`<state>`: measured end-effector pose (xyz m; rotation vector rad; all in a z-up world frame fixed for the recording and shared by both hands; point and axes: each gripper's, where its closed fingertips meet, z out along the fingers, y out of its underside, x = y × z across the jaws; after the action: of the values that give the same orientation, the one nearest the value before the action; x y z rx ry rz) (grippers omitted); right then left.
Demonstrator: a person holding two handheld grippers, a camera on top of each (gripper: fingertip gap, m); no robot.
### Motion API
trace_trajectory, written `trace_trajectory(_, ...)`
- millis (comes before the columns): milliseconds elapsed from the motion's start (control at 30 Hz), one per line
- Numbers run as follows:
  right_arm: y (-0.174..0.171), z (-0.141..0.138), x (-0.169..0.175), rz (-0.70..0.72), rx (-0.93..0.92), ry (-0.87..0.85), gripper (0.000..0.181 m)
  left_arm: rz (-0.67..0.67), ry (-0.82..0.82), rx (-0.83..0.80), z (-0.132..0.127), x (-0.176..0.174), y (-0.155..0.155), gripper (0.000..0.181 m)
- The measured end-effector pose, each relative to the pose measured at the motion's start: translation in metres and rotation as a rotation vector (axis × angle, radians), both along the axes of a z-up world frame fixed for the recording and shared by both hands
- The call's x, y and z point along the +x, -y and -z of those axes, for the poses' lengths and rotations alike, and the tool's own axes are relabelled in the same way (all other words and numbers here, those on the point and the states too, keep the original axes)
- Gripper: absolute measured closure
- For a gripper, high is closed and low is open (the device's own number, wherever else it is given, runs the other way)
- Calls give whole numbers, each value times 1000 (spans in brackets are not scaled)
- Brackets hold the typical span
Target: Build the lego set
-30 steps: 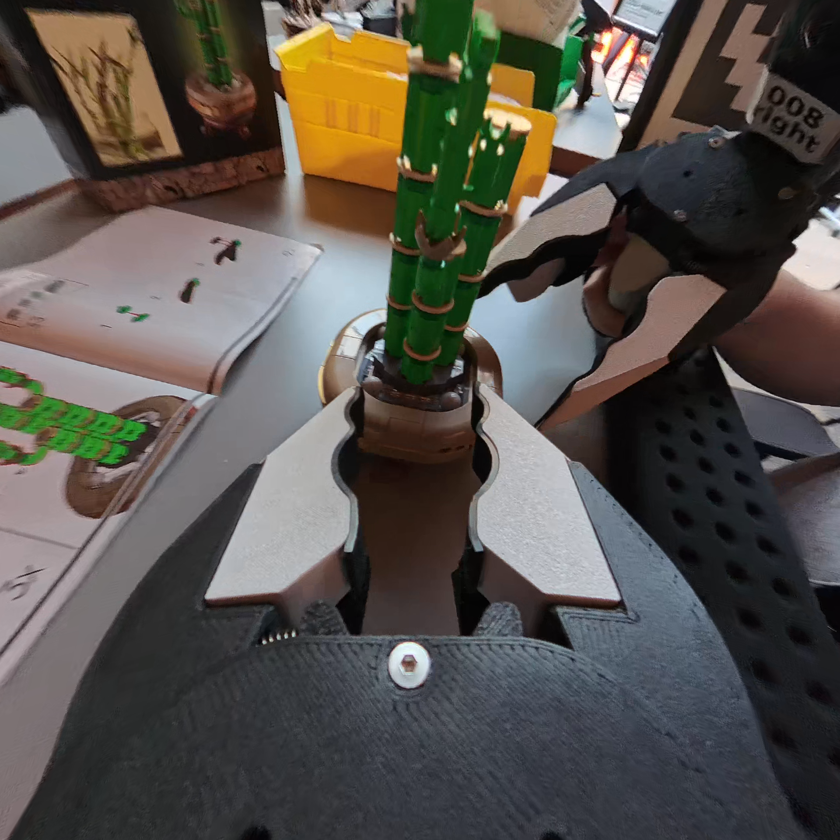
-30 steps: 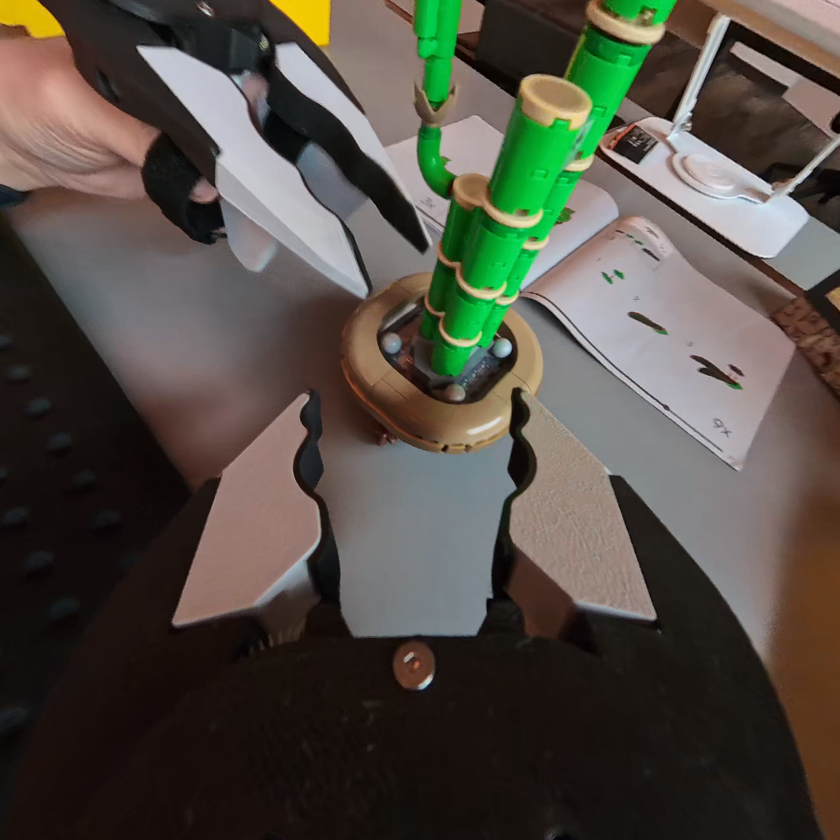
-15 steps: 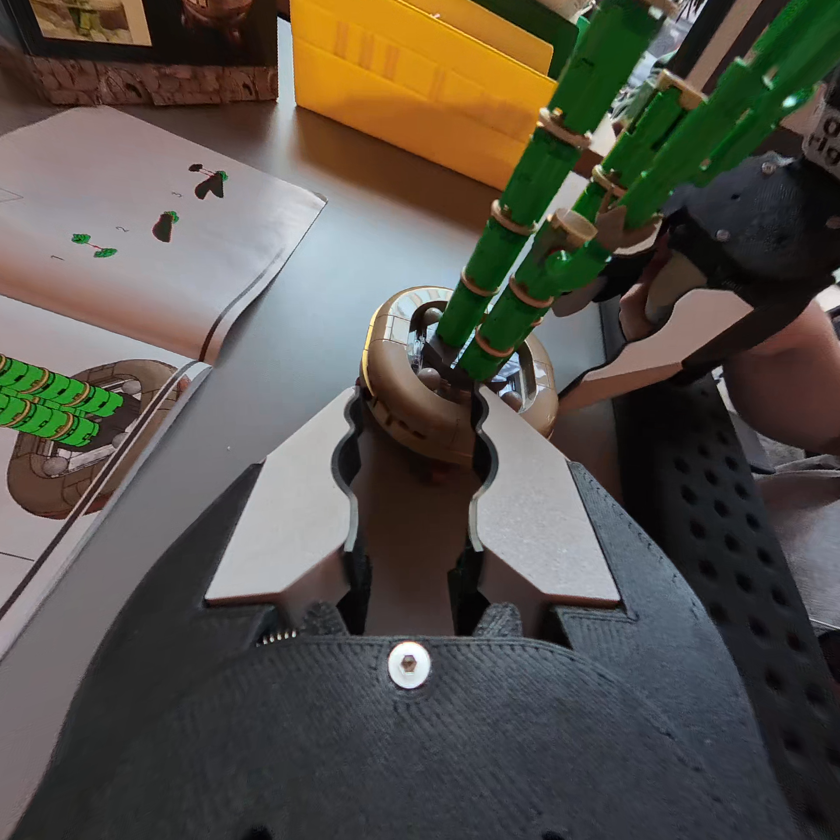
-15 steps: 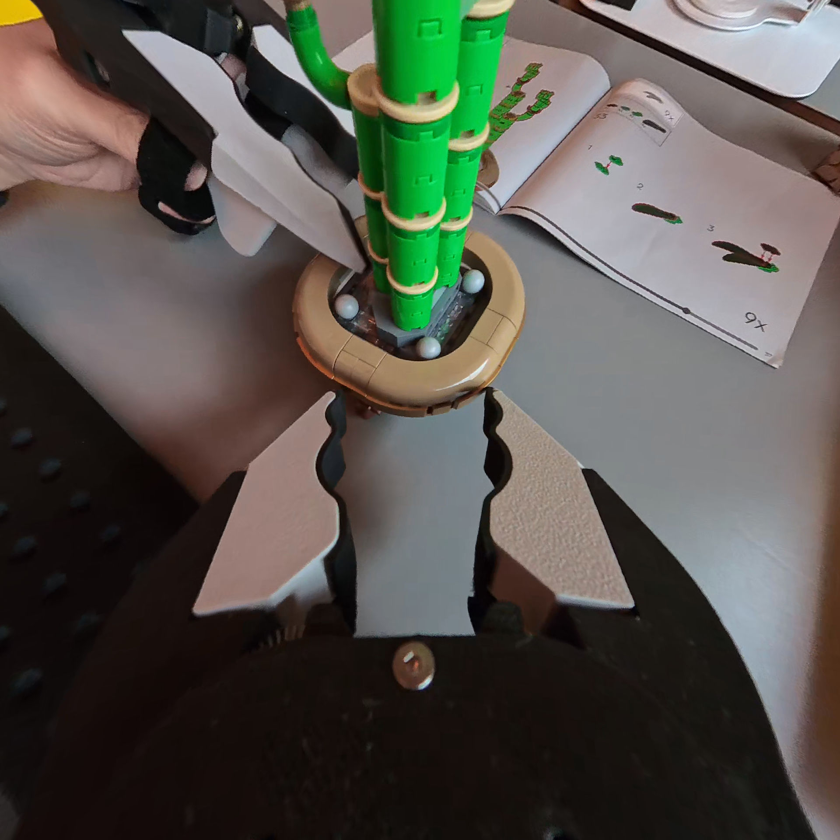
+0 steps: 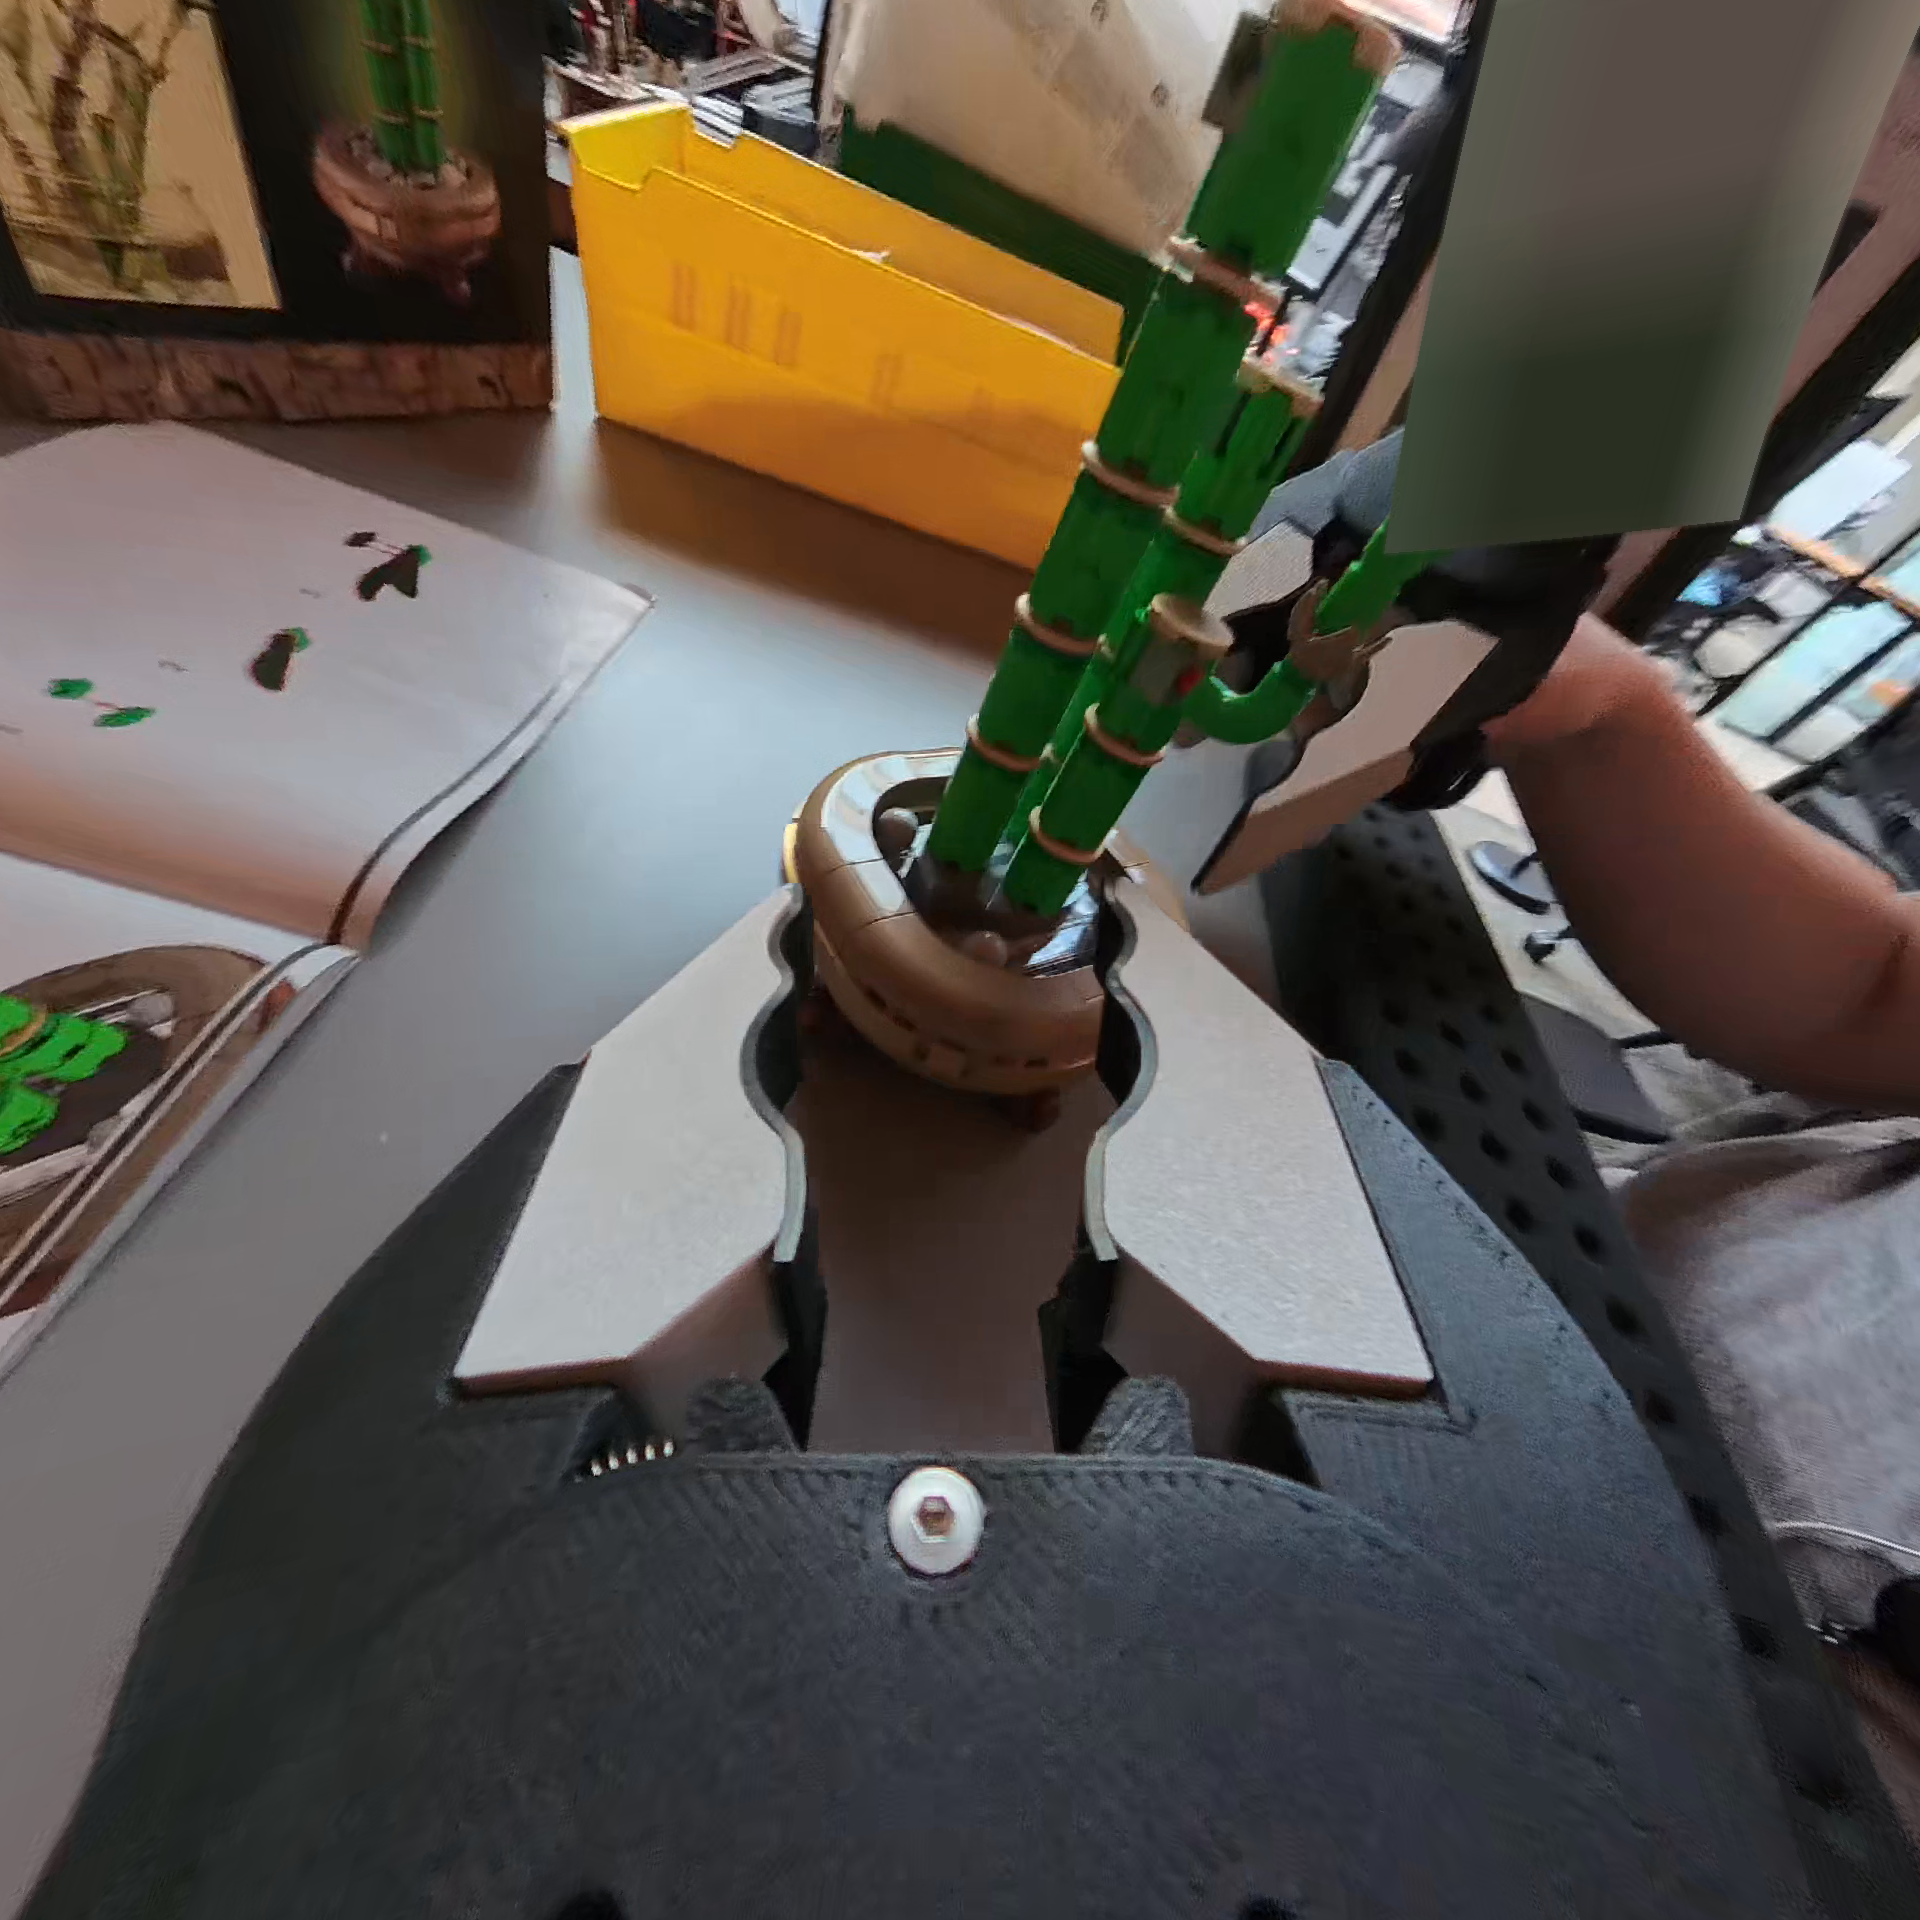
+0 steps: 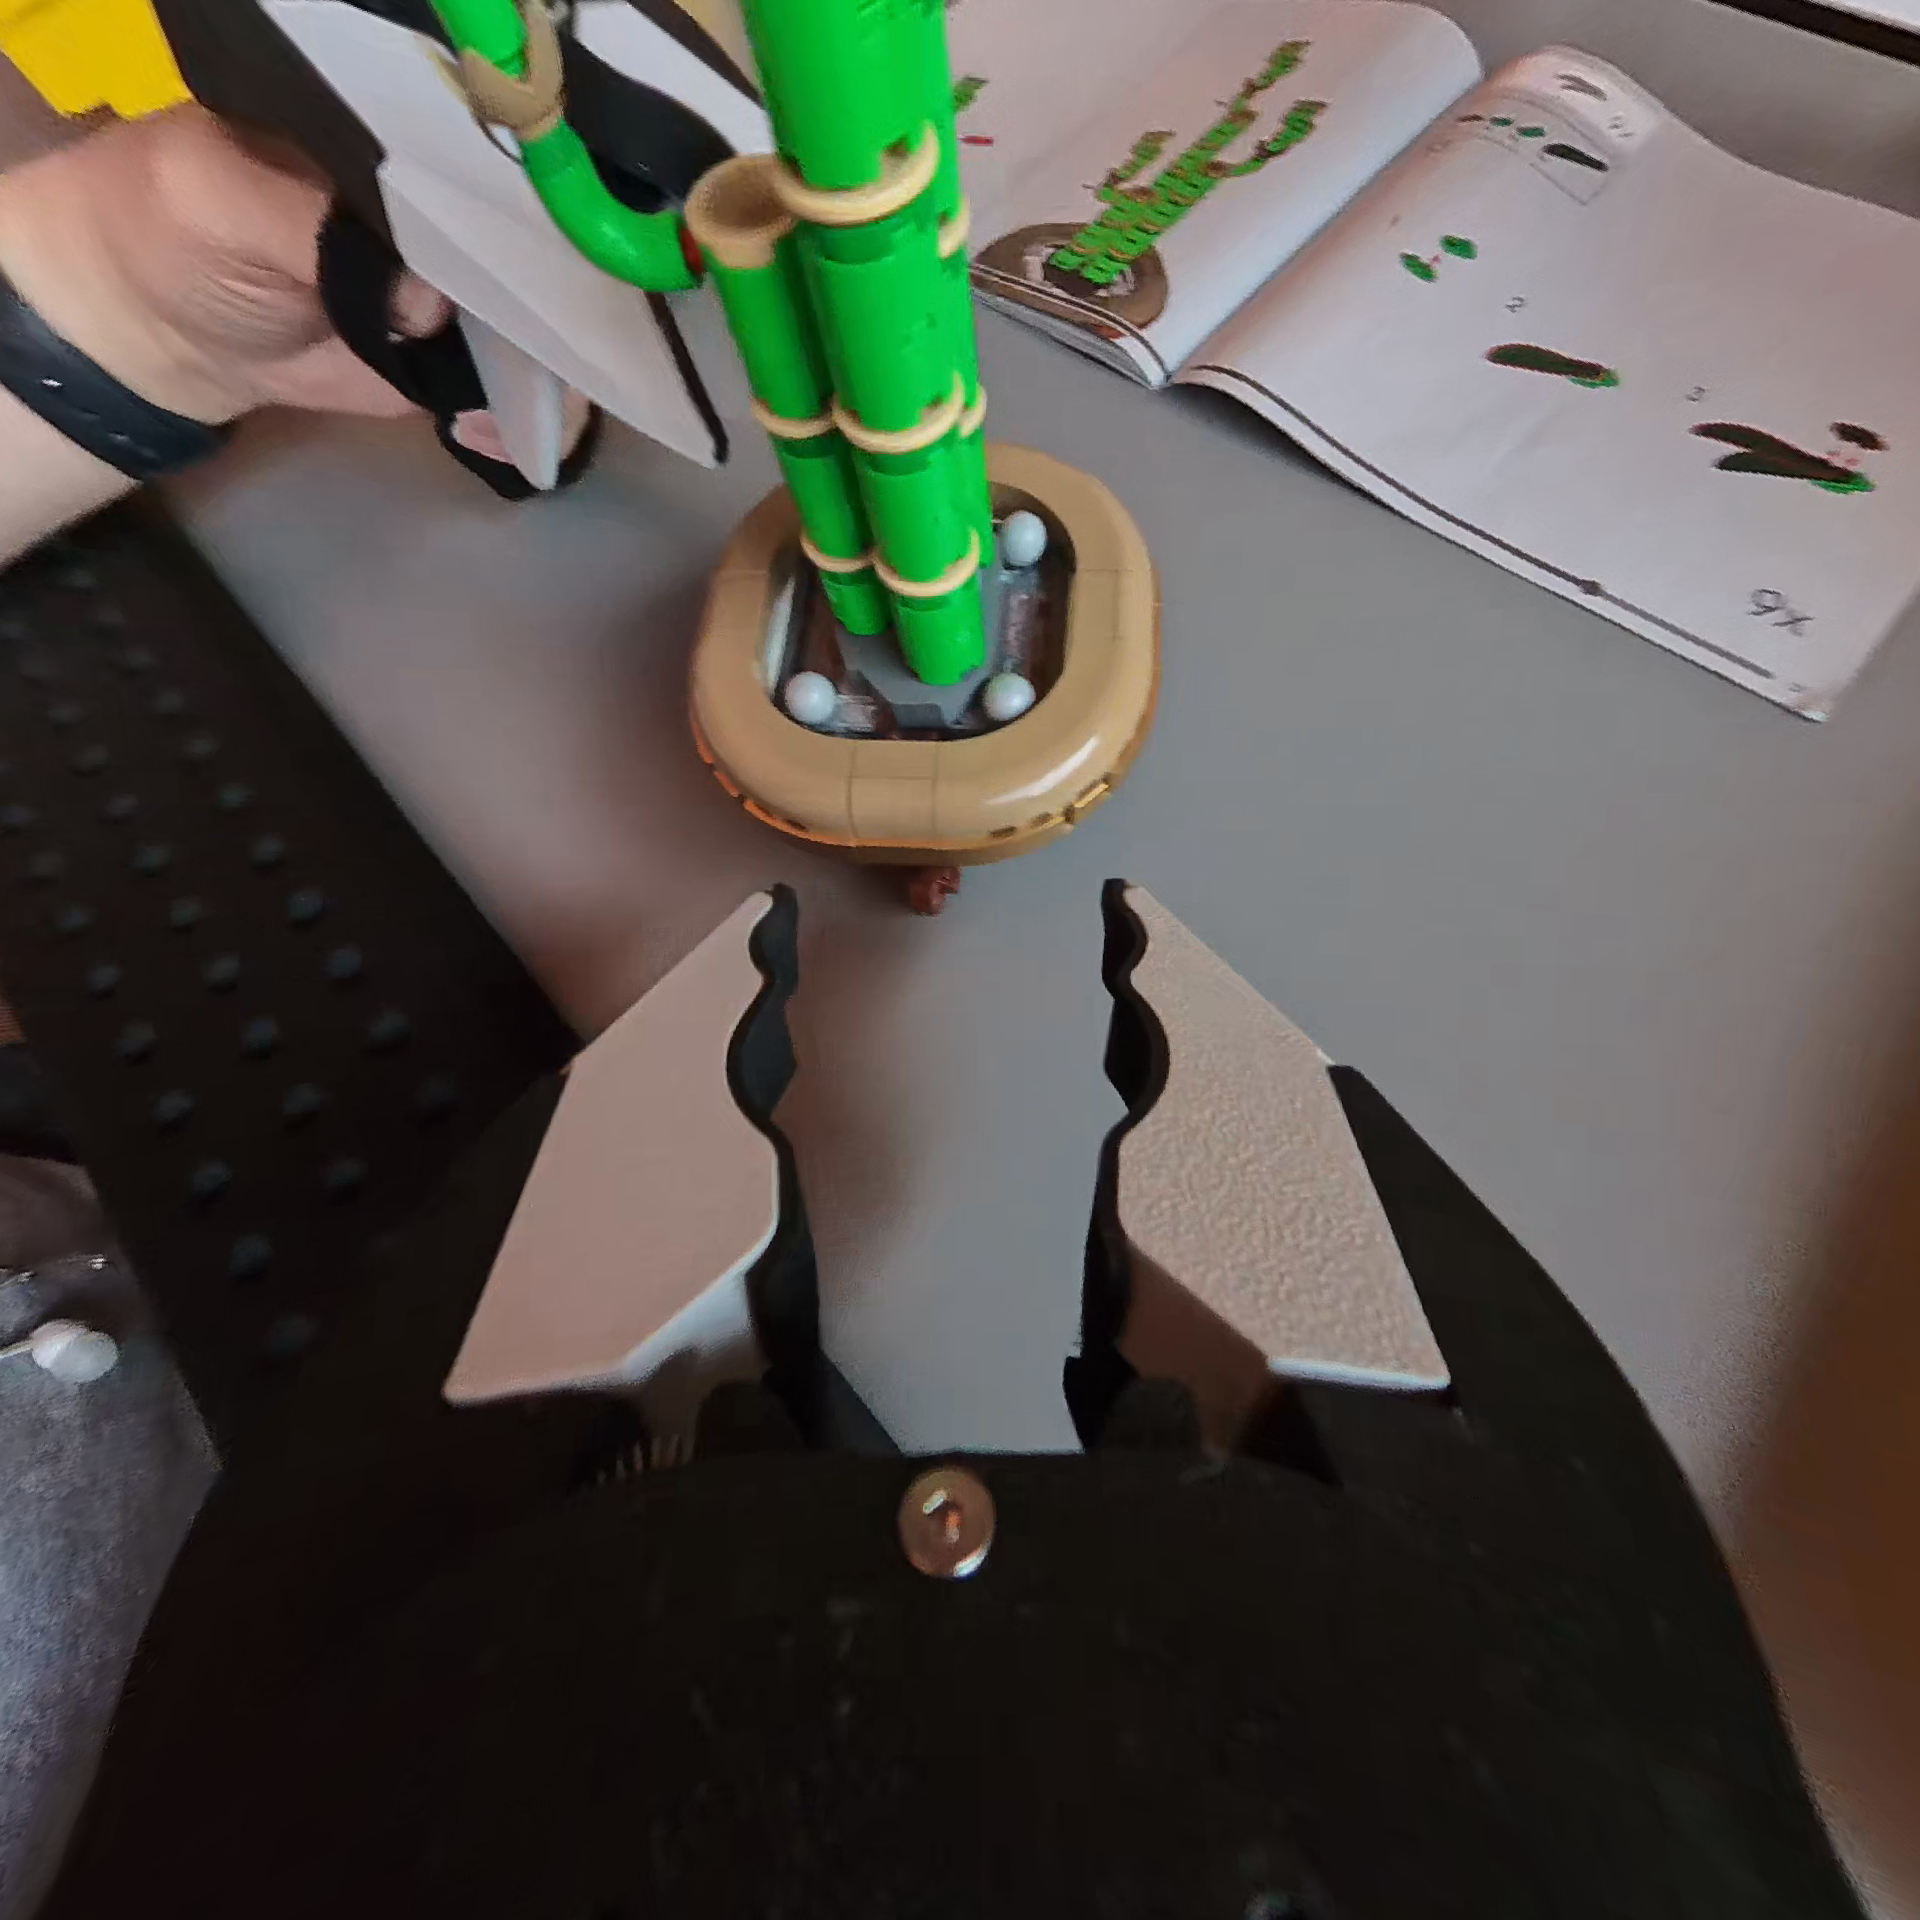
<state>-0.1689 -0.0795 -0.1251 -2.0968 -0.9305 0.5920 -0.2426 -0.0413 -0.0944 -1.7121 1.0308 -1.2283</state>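
A tan lego pot (image 5: 935, 1008) with several green bamboo stalks (image 5: 1081, 582) stands on the grey table. My left gripper (image 5: 956, 914) has its fingertips on either side of the pot's near side and looks shut on it. In the right wrist view the pot (image 6: 1039, 769) lies just beyond my right gripper (image 6: 945, 894), which is part open and empty. A curved green branch (image 6: 603, 208) juts from one stalk toward the left gripper's fingers (image 6: 582, 291). The right gripper's fingers (image 5: 1351, 748) show behind that branch (image 5: 1247, 722) in the left wrist view.
An open instruction booklet (image 5: 260, 644) lies left of the pot, also in the right wrist view (image 6: 1455, 312). A yellow bin (image 5: 831, 343) and the set's box (image 5: 260, 187) stand at the back. A black studded mat (image 6: 208, 883) borders the table. A person's forearm (image 5: 1714, 883) is at the right. My right fingertips sit around 10 cm from my left ones.
My right gripper's jaws have narrowed and it has backed slightly off the pot. In the left wrist view the bamboo, upright a second ago, now leans right. The left jaw gap is unchanged.
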Motion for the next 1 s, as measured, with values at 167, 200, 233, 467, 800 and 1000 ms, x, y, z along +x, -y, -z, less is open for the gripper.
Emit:
trace_trajectory(167, -1, 4, -17, -9, 45, -17, 107, 48, -36, -2, 8, 7, 8, 122)
trace_trajectory(200, -2, 3, -19, -8, 55, -19, 108, 48, -41, 8, 8, 7, 9, 121)
trace_trajectory(233, -4, 4, -19, -2, 59, -11, 109, 46, -45, 16, 8, 6, 11, 120)
trace_trajectory(467, -10, 3, -17, -165, 100, -35, 109, 40, -64, 52, 10, 0, 25, 119)
trace_trajectory(800, 20, -85, -9, -111, 420, -358, 107, 18, -76, 194, -8, 1, 29, 133)
trace_trajectory(1000, 22, -86, -31, -68, 576, -306, 127, -26, -19, 467, -51, 15, 42, 141)
